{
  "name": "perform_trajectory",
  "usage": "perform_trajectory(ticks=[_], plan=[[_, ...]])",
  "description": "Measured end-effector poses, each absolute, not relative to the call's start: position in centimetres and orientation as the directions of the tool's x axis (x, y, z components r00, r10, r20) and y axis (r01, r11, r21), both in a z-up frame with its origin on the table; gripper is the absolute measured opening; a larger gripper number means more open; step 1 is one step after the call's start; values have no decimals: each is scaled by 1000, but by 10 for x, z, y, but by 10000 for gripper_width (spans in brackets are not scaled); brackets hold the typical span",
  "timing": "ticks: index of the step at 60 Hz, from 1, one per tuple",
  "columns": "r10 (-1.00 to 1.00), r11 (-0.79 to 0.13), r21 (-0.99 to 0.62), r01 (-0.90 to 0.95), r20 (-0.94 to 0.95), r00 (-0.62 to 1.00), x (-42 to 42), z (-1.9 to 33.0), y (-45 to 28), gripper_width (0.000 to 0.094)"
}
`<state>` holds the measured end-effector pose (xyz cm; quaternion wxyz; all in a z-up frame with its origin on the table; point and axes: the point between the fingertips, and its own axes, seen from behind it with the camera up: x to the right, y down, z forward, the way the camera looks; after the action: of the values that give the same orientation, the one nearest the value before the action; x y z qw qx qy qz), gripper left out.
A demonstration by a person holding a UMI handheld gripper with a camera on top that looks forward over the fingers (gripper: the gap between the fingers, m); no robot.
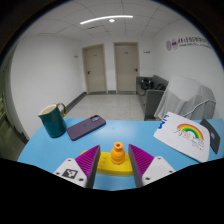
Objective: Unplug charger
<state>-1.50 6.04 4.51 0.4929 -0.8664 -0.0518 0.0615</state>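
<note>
A small orange charger plug (pixel 118 152) stands upright in a yellow socket block (pixel 117 168) on the blue table (pixel 125 133). My gripper (pixel 117 160) is open, its purple pads (pixel 89 160) at either side of the block. The orange plug stands between the fingers with a gap on each side. The front of the block is hidden below the fingers.
A teal mug (pixel 52 120) stands at the left beyond the fingers, with a purple phone (pixel 86 126) lying next to it. A white card with a rainbow (pixel 188 132) lies at the right. Beyond the table are a covered chair (pixel 186 98) and two doors (pixel 95 68).
</note>
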Motion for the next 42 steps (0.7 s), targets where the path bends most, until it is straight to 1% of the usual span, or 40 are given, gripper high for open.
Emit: perform_trajectory(ticks=[1,2,3,4,5,6,8,9,12,15,20,24,26,29,32,34,38,42], plan=[[154,-507,-861,33,-53,987,-16,44,64,576],[154,-508,-860,40,-45,987,-16,41,67,475],[152,-513,-857,47,-37,988,-15,37,69,443],[150,-521,-852,54,-29,988,-15,33,71,455],[149,-529,-846,58,-26,988,-15,28,72,420],[146,-536,-842,59,-23,989,-14,25,72,337],[137,-530,-844,77,5,991,-9,22,76,236],[144,-524,-848,75,-1,990,-11,23,76,231],[136,-519,-853,55,-20,990,-11,25,75,148],[120,-522,-852,30,-38,992,-8,24,76,91],[105,-521,-853,1,-62,993,-8,25,79,61],[96,-512,-859,-10,-69,993,-7,30,79,56],[93,-479,-877,-10,-62,994,-5,45,81,56],[112,-400,-916,37,-9,994,-2,82,86,57],[112,-353,-933,63,24,993,5,113,89,56],[97,-338,-940,41,8,995,12,131,90,57],[80,-332,-943,18,-9,997,31,156,88,57],[32,-338,-941,18,8,999,63,167,81,55]])
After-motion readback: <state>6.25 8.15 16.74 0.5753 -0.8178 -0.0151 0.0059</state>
